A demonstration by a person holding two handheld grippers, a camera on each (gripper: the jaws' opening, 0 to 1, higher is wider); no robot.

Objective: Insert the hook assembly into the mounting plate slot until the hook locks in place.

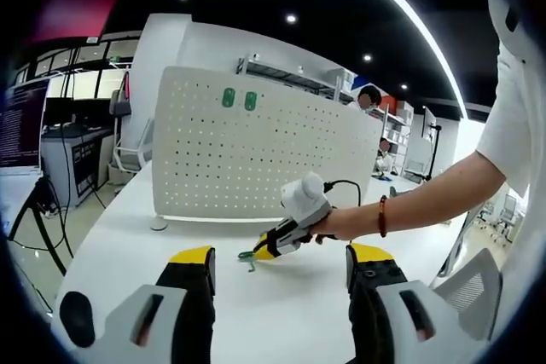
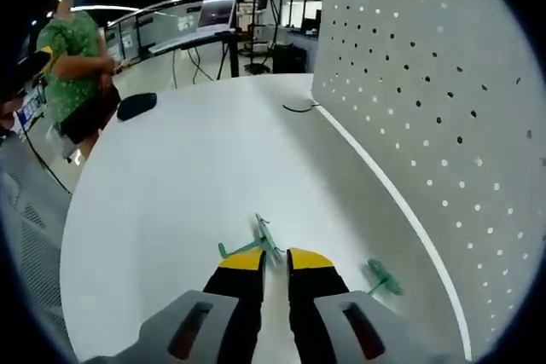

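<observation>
White counter (image 1: 128, 236) in an open office, desks and monitors behind, a person in a green top (image 2: 75, 49) standing off to one side in the right gripper view. Pegboard mounting plate (image 1: 256, 155) stands upright on the counter, two green tabs (image 1: 238, 99) already seated near its top edge. In the left gripper view my left gripper (image 1: 280, 283) hangs over bare counter, fingers spread wide with nothing between them. Beyond it my right gripper (image 1: 279, 242) is down at counter level in front of the plate, my hand (image 1: 337, 223) around its body, its tips at a small green hook assembly (image 1: 248, 258). From the right gripper view, my right gripper (image 2: 275, 263) has its fingers drawn close together, a narrow gap left, and the hook assembly (image 2: 260, 245) lies just ahead of and between the tips; whether the fingers actually pinch it or only touch it I cannot tell. A second green hook piece (image 2: 384, 279) lies on the counter just beside the right finger, near the plate's foot. Plate face (image 2: 444, 100) rises along that side, holes empty in the part I can see. Progress, as I judge it: early. Hook is not lifted, not at any slot, not locked. Left to do: secure the grasp, raise the hook to the plate, seat it, push until it locks.
</observation>
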